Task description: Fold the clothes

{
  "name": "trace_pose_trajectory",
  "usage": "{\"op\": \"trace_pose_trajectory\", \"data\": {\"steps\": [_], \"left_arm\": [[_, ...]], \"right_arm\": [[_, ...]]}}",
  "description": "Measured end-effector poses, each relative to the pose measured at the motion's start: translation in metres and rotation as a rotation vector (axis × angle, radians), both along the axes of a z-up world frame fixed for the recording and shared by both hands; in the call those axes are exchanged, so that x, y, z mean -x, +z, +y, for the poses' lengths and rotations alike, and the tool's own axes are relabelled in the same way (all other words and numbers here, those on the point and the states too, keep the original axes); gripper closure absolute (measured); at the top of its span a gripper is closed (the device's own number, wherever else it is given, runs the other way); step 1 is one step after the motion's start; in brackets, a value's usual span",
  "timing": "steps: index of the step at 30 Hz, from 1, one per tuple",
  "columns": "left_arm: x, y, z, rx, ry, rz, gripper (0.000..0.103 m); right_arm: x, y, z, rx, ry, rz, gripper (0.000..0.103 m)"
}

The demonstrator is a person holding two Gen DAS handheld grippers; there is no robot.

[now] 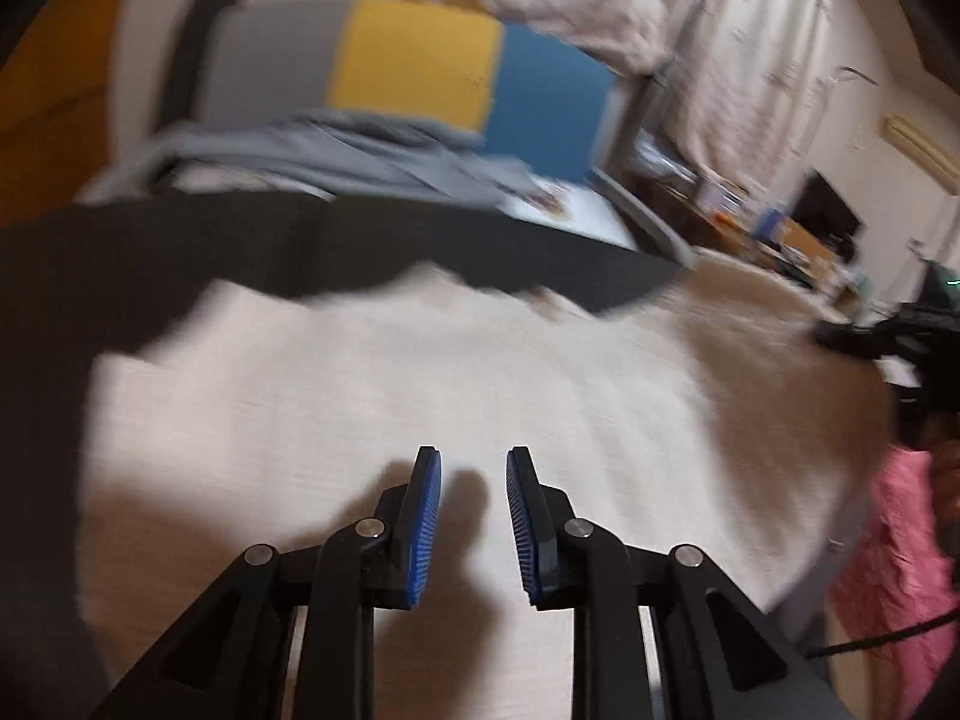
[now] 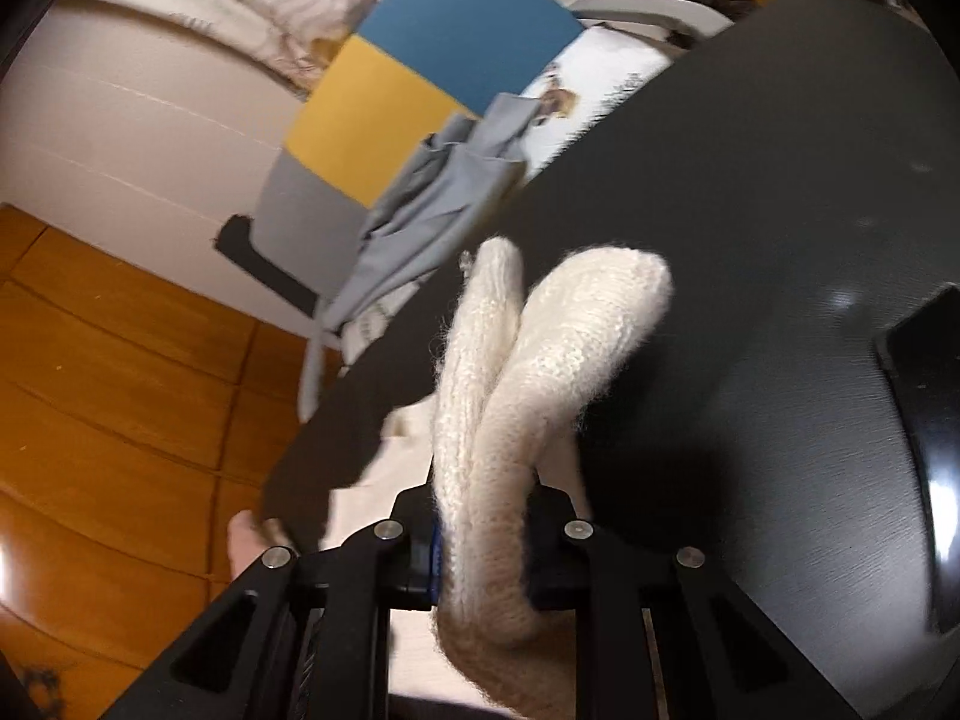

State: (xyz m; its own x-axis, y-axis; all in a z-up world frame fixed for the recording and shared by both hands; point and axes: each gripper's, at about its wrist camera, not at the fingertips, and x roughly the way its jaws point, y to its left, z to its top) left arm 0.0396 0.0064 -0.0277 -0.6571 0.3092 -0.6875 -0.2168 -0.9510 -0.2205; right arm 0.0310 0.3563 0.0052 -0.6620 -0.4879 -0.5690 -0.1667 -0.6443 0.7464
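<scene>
A cream knitted garment [image 1: 360, 390] lies spread on the black table [image 1: 150, 252]. My left gripper [image 1: 474, 453] hovers just above it, open, with only bare cloth showing in the gap between the blue pads [image 1: 423, 516]. In the right wrist view my right gripper [image 2: 480, 534] is shut on a thick fold of the same cream knit [image 2: 576, 312]. The fold bulges up out of the jaws in two loops over the table [image 2: 750, 240] and hides the fingertips.
A grey garment [image 2: 432, 210] is heaped at the table's far side, in front of a chair back with blue, yellow and grey panels [image 2: 372, 120]. A dark flat object [image 2: 924, 372] lies at the table's right. Wooden floor [image 2: 120, 390] is beyond the edge. A pink sleeve [image 1: 894, 540] is at the right.
</scene>
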Motion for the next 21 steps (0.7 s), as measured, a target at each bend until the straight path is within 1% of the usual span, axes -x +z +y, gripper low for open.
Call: {"op": "trace_pose_trajectory", "data": {"steps": [2, 4, 5, 6, 10, 13, 17, 21], "left_arm": [[0.001, -0.004, -0.027, 0.042, 0.041, 0.002, 0.081], [0.003, -0.018, -0.051, 0.067, 0.054, -0.029, 0.081], [0.004, -0.028, -0.060, 0.058, 0.042, -0.044, 0.081], [0.003, -0.033, -0.066, 0.046, 0.035, -0.042, 0.081], [-0.008, -0.041, -0.072, -0.010, 0.025, 0.032, 0.080], [-0.013, -0.045, -0.075, -0.045, 0.021, 0.061, 0.080], [-0.014, -0.047, -0.080, -0.110, 0.015, 0.065, 0.080], [-0.018, -0.049, -0.087, -0.162, 0.002, 0.070, 0.080]], "right_arm": [[0.004, 0.012, -0.017, 0.013, 0.019, 0.009, 0.084], [0.007, 0.021, -0.035, 0.031, 0.039, 0.018, 0.084], [0.008, 0.025, -0.044, 0.040, 0.049, 0.021, 0.084], [0.009, 0.028, -0.054, 0.050, 0.061, 0.024, 0.084], [0.019, 0.036, -0.098, 0.083, 0.115, 0.022, 0.084], [0.030, 0.037, -0.143, 0.071, 0.175, 0.016, 0.084], [0.046, 0.024, -0.208, 0.033, 0.268, 0.003, 0.084], [0.054, -0.019, -0.281, -0.050, 0.382, -0.069, 0.084]]}}
